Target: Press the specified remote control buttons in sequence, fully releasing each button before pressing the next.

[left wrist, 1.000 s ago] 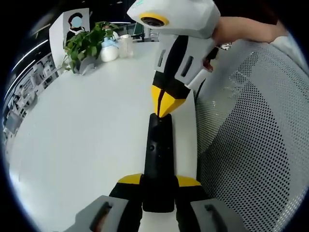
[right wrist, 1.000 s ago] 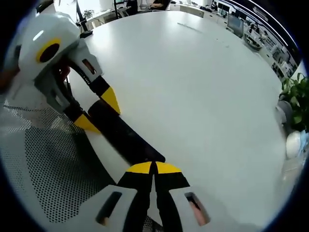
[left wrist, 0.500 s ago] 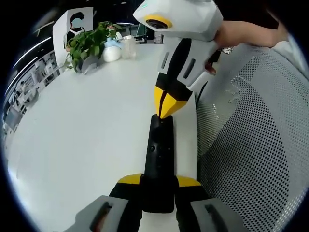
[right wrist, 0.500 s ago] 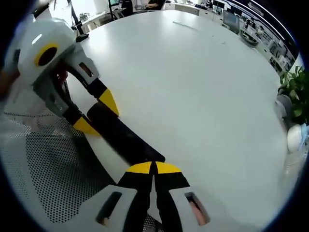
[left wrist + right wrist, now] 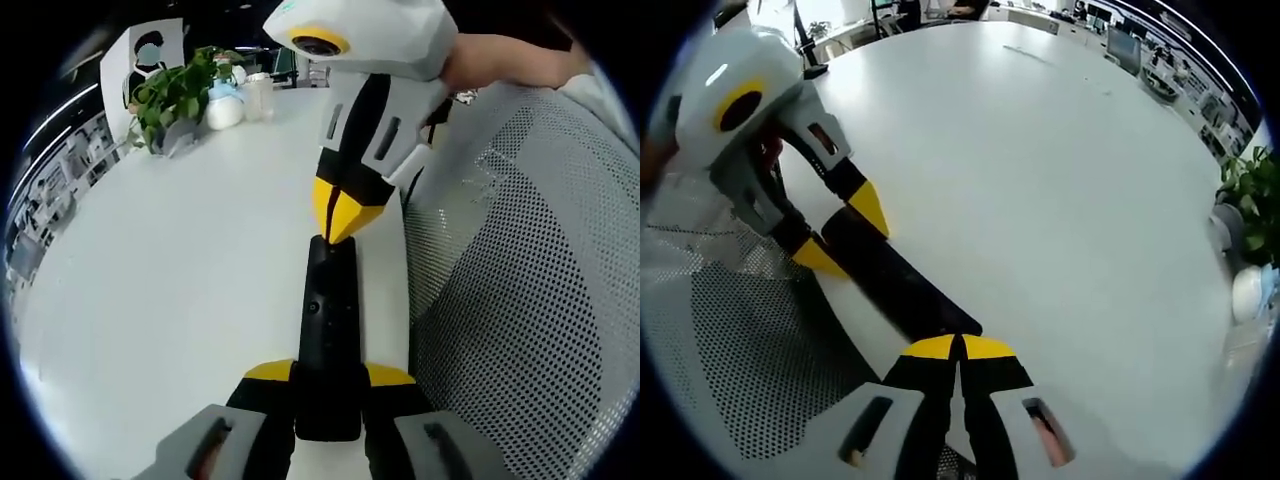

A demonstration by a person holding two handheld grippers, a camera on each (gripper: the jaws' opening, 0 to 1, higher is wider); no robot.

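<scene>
Both grippers work on one black remote control, which lies at the edge of a white table, beside a mesh chair back. At 6 o'clock in the left gripper view, the left gripper has its yellow-tipped jaws clamped on the near end of the remote, one at each long side; I judge this keeps the remote steady while the buttons are pressed. From 12 o'clock the right gripper comes down with both jaws together into one point, and this point touches the far end of the remote, probably pressing a button there. In the right gripper view, the right gripper shows its closed tips at 6 o'clock, resting on the remote, and the left gripper sits at 10 o'clock. The left gripper view also gives a potted plant at 11 o'clock and a hand at 1 o'clock.
</scene>
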